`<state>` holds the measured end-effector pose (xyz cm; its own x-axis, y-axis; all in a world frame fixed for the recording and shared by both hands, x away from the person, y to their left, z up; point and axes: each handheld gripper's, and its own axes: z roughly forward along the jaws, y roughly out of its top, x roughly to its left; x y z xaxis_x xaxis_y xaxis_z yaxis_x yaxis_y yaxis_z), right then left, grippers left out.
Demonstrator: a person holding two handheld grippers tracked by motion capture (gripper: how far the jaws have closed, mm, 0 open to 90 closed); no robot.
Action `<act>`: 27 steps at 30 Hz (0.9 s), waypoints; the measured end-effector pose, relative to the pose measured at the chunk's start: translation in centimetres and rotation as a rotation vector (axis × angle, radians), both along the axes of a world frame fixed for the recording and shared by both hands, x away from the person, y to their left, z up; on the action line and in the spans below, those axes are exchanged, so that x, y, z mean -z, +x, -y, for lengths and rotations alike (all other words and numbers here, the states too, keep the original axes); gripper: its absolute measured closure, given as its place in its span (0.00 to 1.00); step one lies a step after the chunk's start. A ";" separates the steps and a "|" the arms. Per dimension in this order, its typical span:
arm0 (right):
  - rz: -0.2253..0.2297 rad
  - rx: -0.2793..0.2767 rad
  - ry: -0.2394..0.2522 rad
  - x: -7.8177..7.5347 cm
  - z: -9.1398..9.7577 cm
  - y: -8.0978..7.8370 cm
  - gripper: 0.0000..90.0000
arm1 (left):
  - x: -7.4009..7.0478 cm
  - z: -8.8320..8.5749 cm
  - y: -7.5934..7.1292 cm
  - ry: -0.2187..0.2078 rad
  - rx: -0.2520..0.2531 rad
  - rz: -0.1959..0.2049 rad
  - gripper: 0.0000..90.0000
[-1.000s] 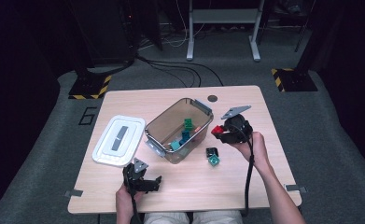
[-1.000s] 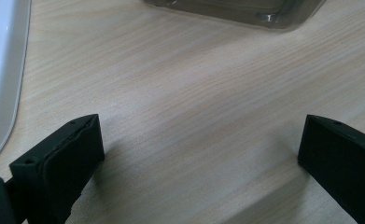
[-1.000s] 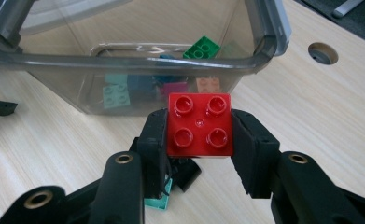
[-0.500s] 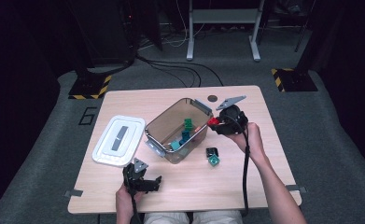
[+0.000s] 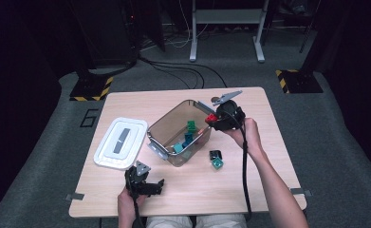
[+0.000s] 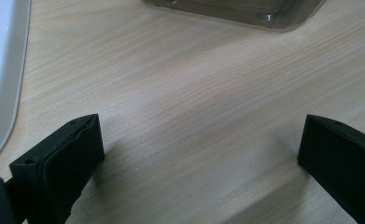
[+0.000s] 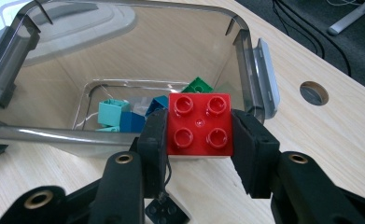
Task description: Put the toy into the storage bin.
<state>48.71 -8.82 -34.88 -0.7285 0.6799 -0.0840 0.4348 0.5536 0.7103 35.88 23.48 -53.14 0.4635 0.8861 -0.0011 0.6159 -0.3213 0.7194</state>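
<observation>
Right gripper: pinching the red brick by two opposite side walls, studs facing the camera; it hangs at the near rim of the clear bin.
Red brick handling: likely light, rigid moulded plastic with smooth, somewhat slippery sides. The flat walls are the place to grip, as now, squarely across the middle so it cannot pivot. No fragility to worry about; a short drop should do no harm.
Left gripper: jaws spread wide over bare wood, nothing between them. In the high view it rests at about 7 o'clock on the table.
Loose bricks: a dark one and a teal one lie on the table at roughly 4 o'clock from the bin, near but apart from it.
Clear bin: centre of the table; green, teal and blue bricks lie on its floor.
White lid: flat on the table at 9 o'clock from the bin, just beside it.
Judgement: red brick looks ready to go over the rim.
</observation>
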 end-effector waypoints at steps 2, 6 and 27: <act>0.000 -0.004 -0.004 0.0 -0.3 0.3 0.65 | 0.0 0.0 0.0 0.000 0.000 0.000 0.00; -0.009 -0.006 -0.006 0.0 -0.9 1.0 0.65 | 0.0 0.0 0.0 0.000 0.000 0.000 0.00; -0.041 0.008 -0.040 0.8 -3.8 4.0 0.65 | 0.0 0.0 0.0 0.001 0.002 -0.001 0.00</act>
<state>52.70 -5.02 -35.66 -0.7262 0.6826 -0.0813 0.4676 0.5772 0.6695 35.87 23.48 -53.13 0.4650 0.8853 -0.0003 0.6159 -0.3233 0.7184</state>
